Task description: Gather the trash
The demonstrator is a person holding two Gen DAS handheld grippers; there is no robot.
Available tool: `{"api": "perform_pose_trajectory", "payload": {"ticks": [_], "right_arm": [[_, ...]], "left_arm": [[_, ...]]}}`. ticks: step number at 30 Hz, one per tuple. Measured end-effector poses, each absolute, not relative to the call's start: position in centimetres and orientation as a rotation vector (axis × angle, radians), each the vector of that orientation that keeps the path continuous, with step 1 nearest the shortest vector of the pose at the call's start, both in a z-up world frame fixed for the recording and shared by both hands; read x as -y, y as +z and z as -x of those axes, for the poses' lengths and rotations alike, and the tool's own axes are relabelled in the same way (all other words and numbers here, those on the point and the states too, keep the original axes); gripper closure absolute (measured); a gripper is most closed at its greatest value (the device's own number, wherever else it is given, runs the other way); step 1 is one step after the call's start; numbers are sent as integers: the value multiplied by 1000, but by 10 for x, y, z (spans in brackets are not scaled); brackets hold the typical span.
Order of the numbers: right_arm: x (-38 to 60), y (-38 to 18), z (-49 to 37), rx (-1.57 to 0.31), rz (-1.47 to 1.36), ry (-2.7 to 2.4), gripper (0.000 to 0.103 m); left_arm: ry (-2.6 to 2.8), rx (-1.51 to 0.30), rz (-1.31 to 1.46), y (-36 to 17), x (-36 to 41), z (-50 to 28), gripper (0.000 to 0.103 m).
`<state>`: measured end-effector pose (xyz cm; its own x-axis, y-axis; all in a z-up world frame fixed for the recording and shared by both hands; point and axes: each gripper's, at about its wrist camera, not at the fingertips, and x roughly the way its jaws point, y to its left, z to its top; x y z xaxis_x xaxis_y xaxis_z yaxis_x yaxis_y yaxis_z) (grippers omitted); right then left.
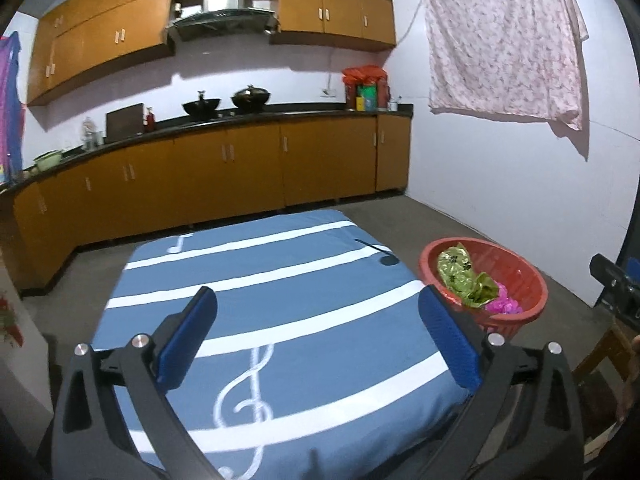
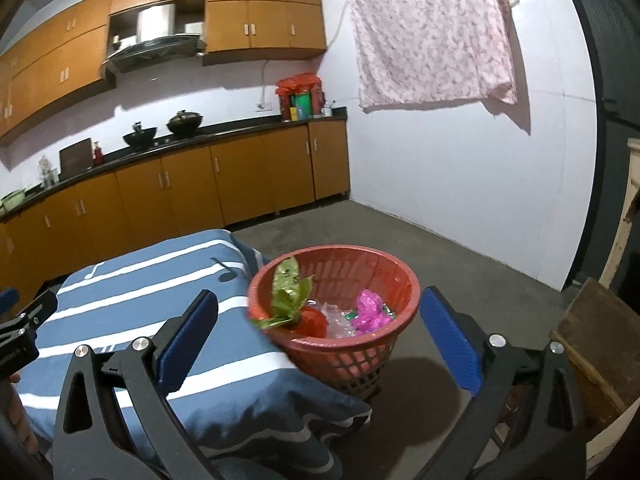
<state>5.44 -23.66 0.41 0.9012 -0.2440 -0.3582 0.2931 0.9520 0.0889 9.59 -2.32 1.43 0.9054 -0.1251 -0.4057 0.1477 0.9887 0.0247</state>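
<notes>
Lying in basket (image 2: 394, 280): trash (image 2: 370, 308), beyond right gripper (image 2: 318, 334)

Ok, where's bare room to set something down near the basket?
The blue striped cloth is bare from its far edge, toward the cabinets, to the left gripper. The concrete floor between the red basket and the white wall is also free. The basket is crowded with green wrapper, pink plastic and other scraps.
</notes>
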Motion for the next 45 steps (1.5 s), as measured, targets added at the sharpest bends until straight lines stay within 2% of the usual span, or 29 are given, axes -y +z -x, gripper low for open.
{"api": "perform_pose_trajectory", "payload": {"ticks": [17,45], "right_arm": [[182,8,-13,-313,-13,-271,2],[173,-5,9,-314,-25,-284,2]], "left_arm": [[-56,-405,-33,11,-12,-30,4],[-87,-398,-41,6,-2,-10,4]]}}
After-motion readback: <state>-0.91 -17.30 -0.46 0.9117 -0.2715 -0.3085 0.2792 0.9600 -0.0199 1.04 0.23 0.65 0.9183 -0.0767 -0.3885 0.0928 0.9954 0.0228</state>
